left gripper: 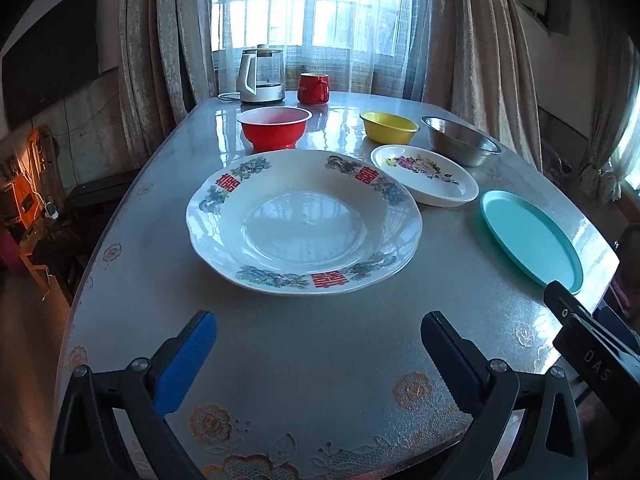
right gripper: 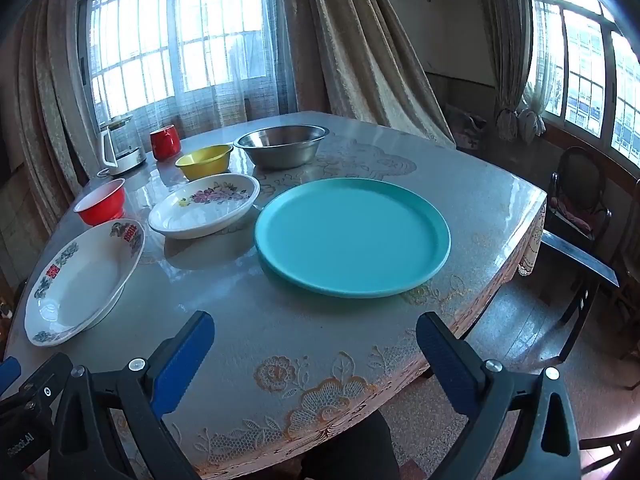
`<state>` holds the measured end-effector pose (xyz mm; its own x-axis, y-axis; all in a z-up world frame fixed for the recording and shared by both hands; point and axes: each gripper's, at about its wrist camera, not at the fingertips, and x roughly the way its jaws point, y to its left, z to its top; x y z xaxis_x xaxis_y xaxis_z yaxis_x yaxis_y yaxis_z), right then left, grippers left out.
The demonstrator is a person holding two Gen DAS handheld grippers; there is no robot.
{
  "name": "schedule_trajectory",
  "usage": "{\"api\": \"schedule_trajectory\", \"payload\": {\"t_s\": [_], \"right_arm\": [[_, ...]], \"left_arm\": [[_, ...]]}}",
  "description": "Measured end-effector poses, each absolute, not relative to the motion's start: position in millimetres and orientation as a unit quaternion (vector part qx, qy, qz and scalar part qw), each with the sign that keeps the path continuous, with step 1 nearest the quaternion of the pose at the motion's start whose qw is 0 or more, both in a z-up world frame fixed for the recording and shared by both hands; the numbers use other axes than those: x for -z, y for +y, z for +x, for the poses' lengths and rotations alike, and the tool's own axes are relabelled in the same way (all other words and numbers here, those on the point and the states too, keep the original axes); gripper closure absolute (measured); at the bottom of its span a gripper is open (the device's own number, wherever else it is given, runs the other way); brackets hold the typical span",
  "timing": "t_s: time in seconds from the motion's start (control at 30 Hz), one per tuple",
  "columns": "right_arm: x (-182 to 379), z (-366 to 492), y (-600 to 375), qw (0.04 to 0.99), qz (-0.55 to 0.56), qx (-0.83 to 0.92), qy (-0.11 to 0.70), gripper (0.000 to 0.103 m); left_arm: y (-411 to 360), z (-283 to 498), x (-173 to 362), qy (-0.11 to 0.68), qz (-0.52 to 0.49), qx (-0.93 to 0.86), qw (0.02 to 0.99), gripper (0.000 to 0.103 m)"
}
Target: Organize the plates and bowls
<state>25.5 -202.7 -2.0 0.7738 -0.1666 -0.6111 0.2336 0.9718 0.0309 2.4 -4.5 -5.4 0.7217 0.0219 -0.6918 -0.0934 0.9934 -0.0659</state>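
A large white plate with red characters and flowers [left gripper: 304,222] [right gripper: 82,280] lies on the table in front of my open, empty left gripper [left gripper: 318,344]. A teal plate [right gripper: 352,236] [left gripper: 530,238] lies in front of my open, empty right gripper [right gripper: 316,342]. A small white floral dish [left gripper: 424,174] [right gripper: 204,204] sits between them, farther back. A red bowl [left gripper: 274,127] [right gripper: 102,201], a yellow bowl [left gripper: 389,125] [right gripper: 205,160] and a steel bowl [left gripper: 460,140] [right gripper: 282,145] stand behind. Both grippers hover near the table's front edge.
A glass kettle [left gripper: 260,76] [right gripper: 120,148] and a red mug [left gripper: 313,87] [right gripper: 165,142] stand at the far edge by the curtained window. The table [left gripper: 320,340] has a glossy floral cover. Chairs [right gripper: 576,208] stand to the right of the table.
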Motion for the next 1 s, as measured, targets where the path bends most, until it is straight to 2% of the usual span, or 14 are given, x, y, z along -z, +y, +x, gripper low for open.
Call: {"api": "schedule_trajectory", "payload": {"t_s": [1.0], "right_arm": [[3.2,27.7,-202.0,0.939,0.05,0.101,0.326,0.0]], "left_arm": [[-6.9,1.6,10.1,0.379,-0.041,-0.028,0.924,0.0]]}}
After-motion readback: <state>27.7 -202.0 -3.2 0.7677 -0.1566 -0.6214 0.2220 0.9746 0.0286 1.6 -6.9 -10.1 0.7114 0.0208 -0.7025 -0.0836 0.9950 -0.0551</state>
